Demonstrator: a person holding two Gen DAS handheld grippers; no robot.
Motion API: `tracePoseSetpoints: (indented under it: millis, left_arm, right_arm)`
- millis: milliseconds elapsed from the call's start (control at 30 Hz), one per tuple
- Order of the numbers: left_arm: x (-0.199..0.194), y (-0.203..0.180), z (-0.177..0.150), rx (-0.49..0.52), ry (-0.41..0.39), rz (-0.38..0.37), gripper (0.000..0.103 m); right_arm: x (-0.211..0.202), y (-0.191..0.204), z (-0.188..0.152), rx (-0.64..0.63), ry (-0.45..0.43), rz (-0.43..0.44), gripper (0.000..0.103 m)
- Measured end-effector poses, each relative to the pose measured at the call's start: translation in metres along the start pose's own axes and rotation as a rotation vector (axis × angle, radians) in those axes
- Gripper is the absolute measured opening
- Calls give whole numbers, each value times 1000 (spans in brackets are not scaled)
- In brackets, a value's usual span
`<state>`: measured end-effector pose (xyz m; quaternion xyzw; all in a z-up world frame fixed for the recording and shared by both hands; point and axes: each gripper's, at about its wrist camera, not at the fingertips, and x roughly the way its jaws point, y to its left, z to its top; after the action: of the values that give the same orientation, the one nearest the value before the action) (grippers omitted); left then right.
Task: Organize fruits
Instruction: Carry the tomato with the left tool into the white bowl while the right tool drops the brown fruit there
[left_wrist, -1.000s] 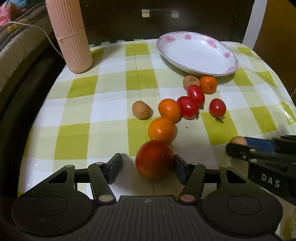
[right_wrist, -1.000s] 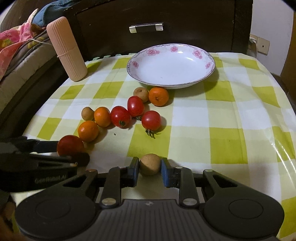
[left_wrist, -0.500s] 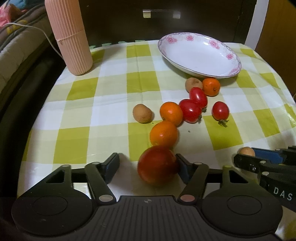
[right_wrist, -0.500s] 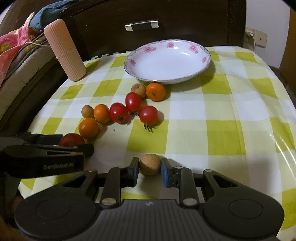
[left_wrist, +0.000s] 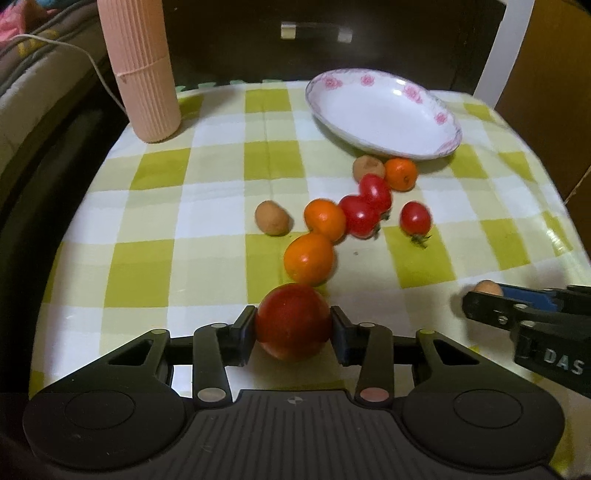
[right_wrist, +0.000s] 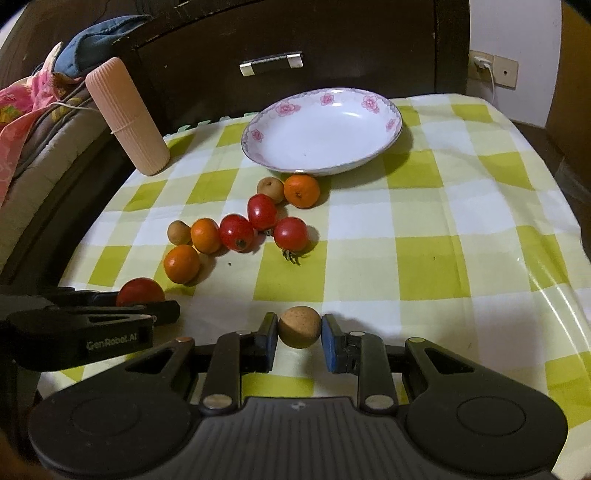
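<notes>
Red and round, the big tomato (left_wrist: 293, 321) sits between the closing left tool (left_wrist: 293, 332), the right tool (right_wrist: 299, 334) clamps a brown fruit (right_wrist: 299, 326), both well short of the plate (right_wrist: 388, 147), so lifting comes next.

Checked tablecloth (right_wrist: 424, 258) under plate (right_wrist: 321, 136), pink ribbed cylinder (right_wrist: 127, 118), scattered fruits (right_wrist: 236, 230).
</notes>
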<state>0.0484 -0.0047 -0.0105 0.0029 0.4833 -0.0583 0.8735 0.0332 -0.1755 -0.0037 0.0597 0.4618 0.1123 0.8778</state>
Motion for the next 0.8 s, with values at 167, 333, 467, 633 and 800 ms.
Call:
tracePoseSetpoints:
  millis: [167,333,467,633,800]
  left_arm:
    - [-6,-6,12,1,-22,-42,49]
    - [-3,-15,36,11,-44,-81,49]
    - [5,-23,60,24,-66,-99,49]
    - [22,-27,86,36,-79,-99,49]
    - [39,-27,109,24,-84,-109,49]
  right_arm:
    - [-3,2,12,6,-21,-1,25]
    - [-2,2,33,25,-48,1,25]
    - [5,-4,55,33,-65,-11,25]
    - [18,-18,80,62,-74,-3,25]
    - [35,-28,106,68,-95,0,25]
